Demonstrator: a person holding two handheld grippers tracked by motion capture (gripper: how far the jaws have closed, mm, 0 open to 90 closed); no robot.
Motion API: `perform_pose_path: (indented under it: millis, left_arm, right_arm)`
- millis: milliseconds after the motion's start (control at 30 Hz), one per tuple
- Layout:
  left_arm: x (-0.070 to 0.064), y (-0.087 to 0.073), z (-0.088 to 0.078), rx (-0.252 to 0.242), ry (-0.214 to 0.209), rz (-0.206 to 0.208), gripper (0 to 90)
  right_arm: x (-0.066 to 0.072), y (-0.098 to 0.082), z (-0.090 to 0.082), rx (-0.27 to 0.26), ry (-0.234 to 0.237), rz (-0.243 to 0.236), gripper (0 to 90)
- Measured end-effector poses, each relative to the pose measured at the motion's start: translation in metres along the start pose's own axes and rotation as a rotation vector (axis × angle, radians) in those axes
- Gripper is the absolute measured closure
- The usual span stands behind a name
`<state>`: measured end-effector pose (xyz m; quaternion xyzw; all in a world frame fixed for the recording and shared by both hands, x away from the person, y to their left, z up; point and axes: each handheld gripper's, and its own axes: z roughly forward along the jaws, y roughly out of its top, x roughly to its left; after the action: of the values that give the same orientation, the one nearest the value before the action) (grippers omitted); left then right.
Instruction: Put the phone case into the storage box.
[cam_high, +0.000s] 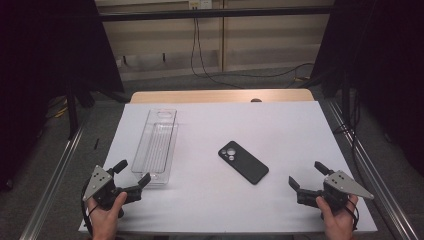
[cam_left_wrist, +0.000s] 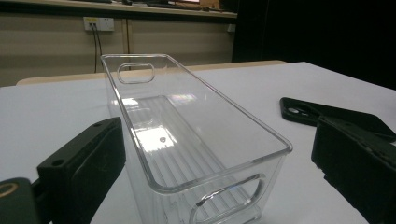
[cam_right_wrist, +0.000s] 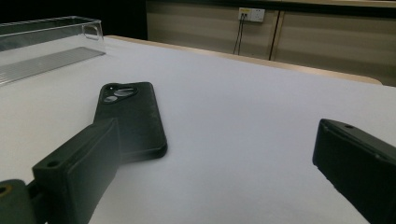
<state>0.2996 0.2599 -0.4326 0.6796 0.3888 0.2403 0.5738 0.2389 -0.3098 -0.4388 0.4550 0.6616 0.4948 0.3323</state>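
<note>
Both tools are hanging low at the near edge of the white tabletop (cam_high: 210, 210), and I'm reading this as the approach step. My left tool (cam_high: 131, 174) is standing spread, aimed at the near end of the clear bin (cam_high: 156, 147), close but not touching it. My right tool (cam_high: 306, 174) is also spread and empty, pointing toward the black phone (cam_high: 243, 162), which is lying camera-side up mid-tabletop, right of the bin. Next, I'm judging, the right tool needs to close in and straddle the phone's thin edges. The bin's near handle is running off the bottom of the left gripper view, and a jaw is covering the phone's near corner in the right gripper view.
</note>
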Motion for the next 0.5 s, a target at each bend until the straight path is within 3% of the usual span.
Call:
perform_pose_path:
  millis: [500]
  left_arm:
    - [-0.0026,0.0007,0.0021,0.010,-0.012,0.009,3.4]
  right_arm:
    - [0.0002,-0.0023,0.0024,0.022,0.068,0.041,1.2]
